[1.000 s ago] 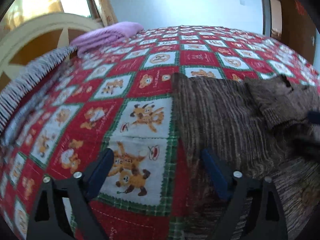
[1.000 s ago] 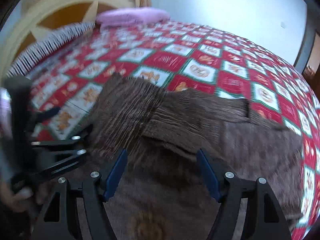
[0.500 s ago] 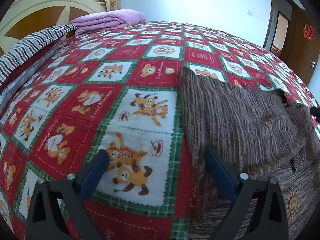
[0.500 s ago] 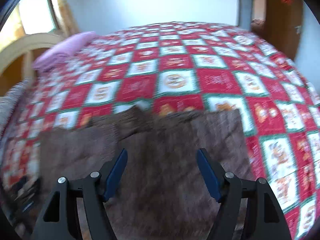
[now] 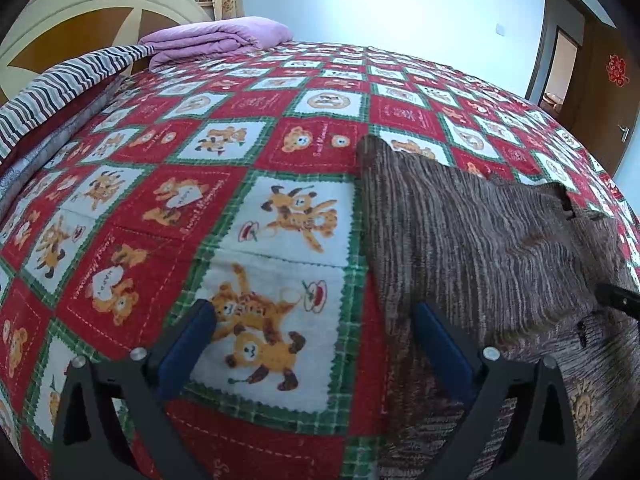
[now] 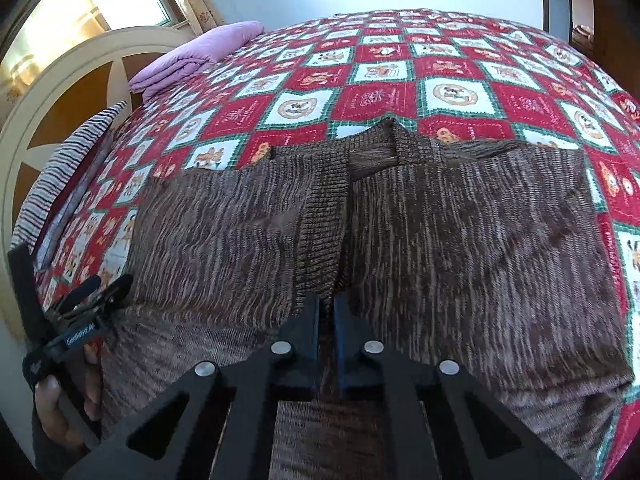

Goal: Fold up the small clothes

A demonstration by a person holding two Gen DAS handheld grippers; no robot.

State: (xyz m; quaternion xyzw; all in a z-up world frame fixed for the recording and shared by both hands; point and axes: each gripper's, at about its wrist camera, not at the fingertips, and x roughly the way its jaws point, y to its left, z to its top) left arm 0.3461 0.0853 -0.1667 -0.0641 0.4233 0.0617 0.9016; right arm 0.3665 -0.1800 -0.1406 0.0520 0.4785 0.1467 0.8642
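Observation:
A brown knitted sweater (image 6: 460, 240) lies flat on the bed, both sleeves folded in over its body. My right gripper (image 6: 327, 312) is shut on the ribbed cuff (image 6: 320, 232) of the left sleeve at the sweater's middle. In the left wrist view the sweater (image 5: 480, 248) lies at the right. My left gripper (image 5: 312, 332) is open and empty, low over the sweater's left edge, one finger over the bedspread and one over the knit. It also shows in the right wrist view (image 6: 96, 292) at the sweater's left side, held by a hand.
The bed has a red, white and green bear-patterned bedspread (image 5: 200, 200). A folded purple blanket (image 5: 216, 40) and a striped cloth (image 5: 60, 92) lie by the cream headboard (image 6: 52, 120). A brown door (image 5: 600, 92) stands at the far right.
My right gripper has swung back over the sweater and closed on the sleeve cuff; it was open before. My left gripper has stayed open at the sweater's left edge.

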